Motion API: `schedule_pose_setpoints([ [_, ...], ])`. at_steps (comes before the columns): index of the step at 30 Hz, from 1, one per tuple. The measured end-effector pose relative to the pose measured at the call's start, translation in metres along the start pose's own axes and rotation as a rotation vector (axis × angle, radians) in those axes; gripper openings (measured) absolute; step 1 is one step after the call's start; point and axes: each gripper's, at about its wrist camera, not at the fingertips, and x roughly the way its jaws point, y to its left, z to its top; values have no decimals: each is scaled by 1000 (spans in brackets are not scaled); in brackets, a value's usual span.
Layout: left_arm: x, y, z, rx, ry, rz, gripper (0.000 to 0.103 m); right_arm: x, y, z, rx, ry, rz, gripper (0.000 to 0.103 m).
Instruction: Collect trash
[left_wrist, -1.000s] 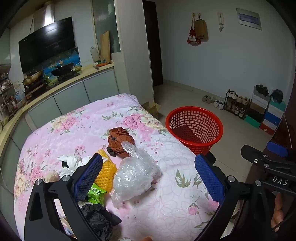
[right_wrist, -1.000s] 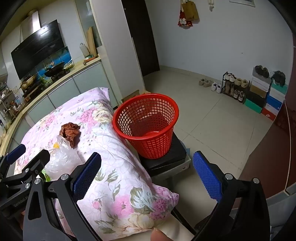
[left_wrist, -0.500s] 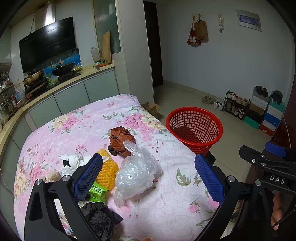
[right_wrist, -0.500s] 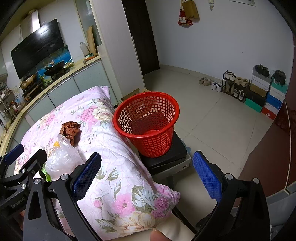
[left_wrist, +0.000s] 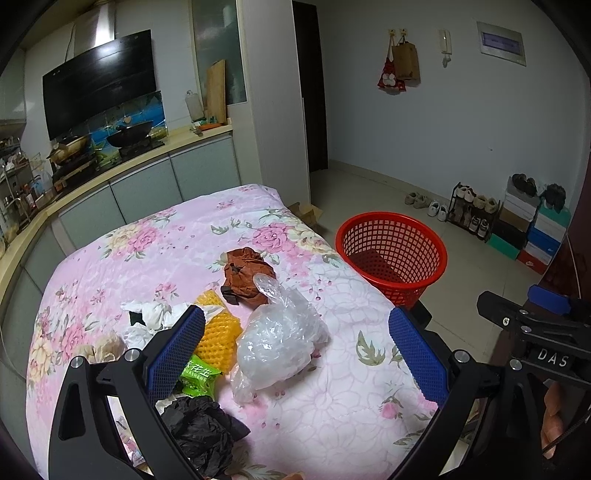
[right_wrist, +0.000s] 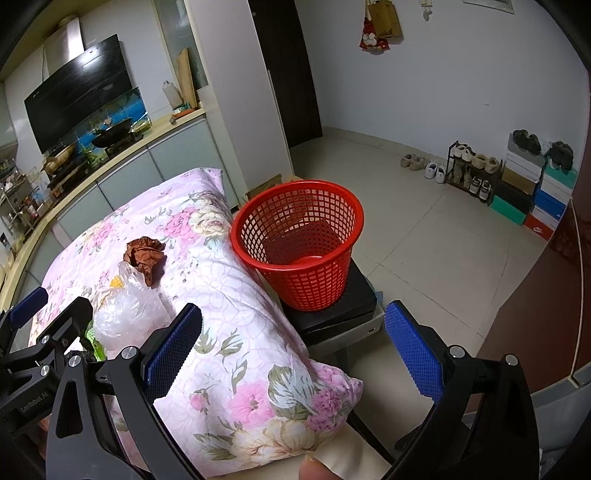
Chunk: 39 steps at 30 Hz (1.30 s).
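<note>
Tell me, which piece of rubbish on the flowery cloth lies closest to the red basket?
The crumpled brown paper, the piece lying nearest the red basket. The clear plastic bag, yellow foam net and black bag all lie farther back.

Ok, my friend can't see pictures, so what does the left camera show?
An open left gripper hovers over a flowery pink quilt with trash on it: a clear plastic bag, crumpled brown paper, yellow foam netting, a green wrapper and a black bag. An empty red basket waits beside the quilt.
</note>
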Motion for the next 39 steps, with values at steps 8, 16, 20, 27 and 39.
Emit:
schedule_pose_setpoints([
  [8, -1, 3, -1, -5, 0, 1, 97, 3, 1, 0, -2, 5, 0, 96],
  [16, 0, 2, -1, -4, 8, -2, 97, 4, 2, 0, 0, 6, 0, 96],
  [20, -1, 1, -1, 1, 8, -1, 97, 4, 2, 0, -2, 6, 0, 96],
  [27, 0, 0, 0, 3, 8, -8, 97, 5, 3, -3, 1, 8, -4, 96],
  [39, 0, -1, 1, 6, 9, -14, 97, 7, 2, -1, 2, 21, 0, 96],
])
